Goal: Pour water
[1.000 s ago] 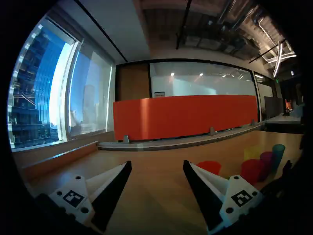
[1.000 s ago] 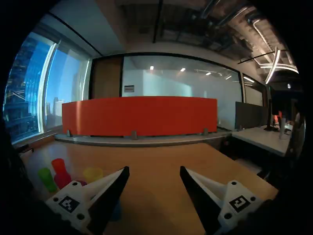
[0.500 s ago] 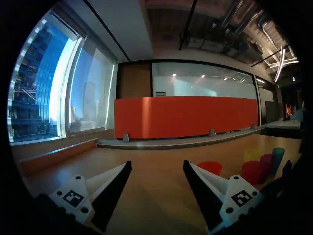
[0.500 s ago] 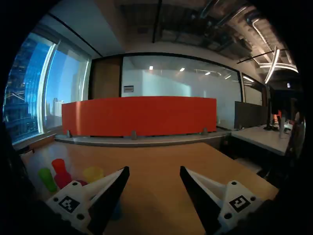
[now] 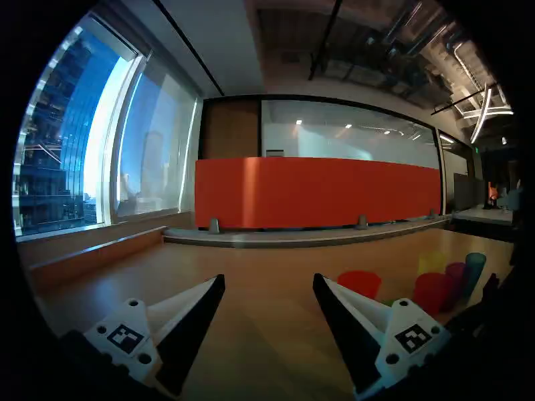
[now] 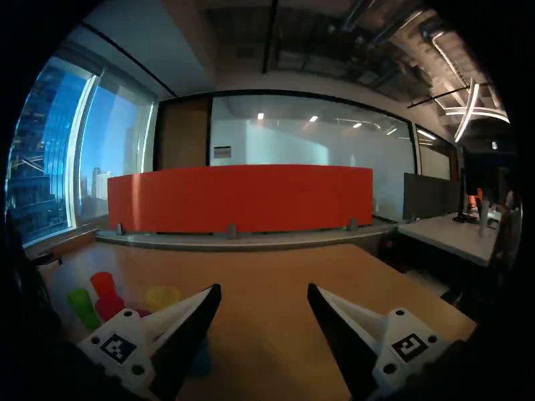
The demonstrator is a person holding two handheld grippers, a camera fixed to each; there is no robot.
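Note:
Several coloured plastic cups stand in a cluster on the wooden desk. In the left gripper view they sit at the right: a red cup (image 5: 359,283), a yellow cup (image 5: 431,262), a crimson cup (image 5: 431,292), a magenta cup (image 5: 457,277) and a teal cup (image 5: 476,264). My left gripper (image 5: 267,287) is open above bare desk, left of the cups. In the right gripper view the cluster lies at lower left: a green cup (image 6: 81,306), a red cup (image 6: 103,283) and a yellow cup (image 6: 162,297). My right gripper (image 6: 263,294) is open, its left finger partly hiding the cups.
The wooden desk (image 5: 267,267) runs back to an orange divider panel (image 5: 314,192). Tall windows (image 5: 73,154) line the left side. Another desk (image 6: 448,240) stands at the right in the right gripper view, past the desk's right edge.
The left gripper view has levelled and shifted slightly, so the divider sits straighter. The right gripper has barely moved. Both grippers stay open.

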